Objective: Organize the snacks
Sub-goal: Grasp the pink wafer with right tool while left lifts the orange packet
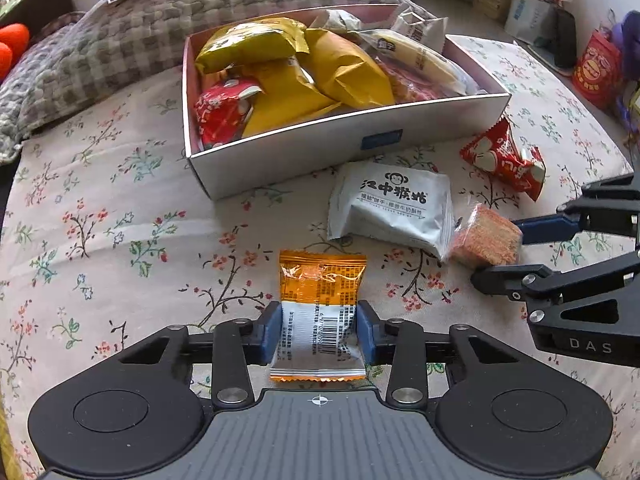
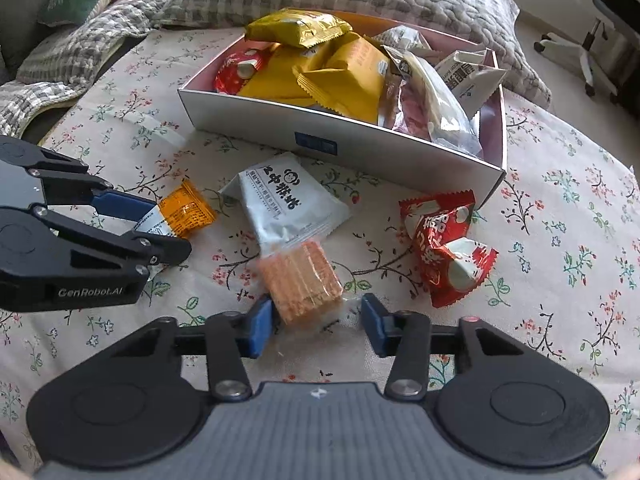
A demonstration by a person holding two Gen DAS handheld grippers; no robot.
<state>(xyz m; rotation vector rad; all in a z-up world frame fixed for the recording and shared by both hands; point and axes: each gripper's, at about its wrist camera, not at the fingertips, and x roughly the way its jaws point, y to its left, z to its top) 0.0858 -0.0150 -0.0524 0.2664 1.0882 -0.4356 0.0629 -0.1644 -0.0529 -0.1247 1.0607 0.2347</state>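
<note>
Four snacks lie loose on the bedsheet (image 1: 120, 240) before the box (image 1: 320, 148). Left gripper (image 1: 320, 334) pinches the orange packet (image 1: 320, 300) by its lower half. Right gripper (image 2: 316, 326) straddles the wafer (image 2: 300, 284), one pad touching, the other apart; the wafer could swivel or crack as they close.

Both wrist cameras look steeply down and forward from close above the flowered bedcover (image 1: 120, 240). The left view faces the open box (image 1: 320, 140) from its left front, the right view from further right. Both share the box, the loose packets, and each other's gripper.
</note>
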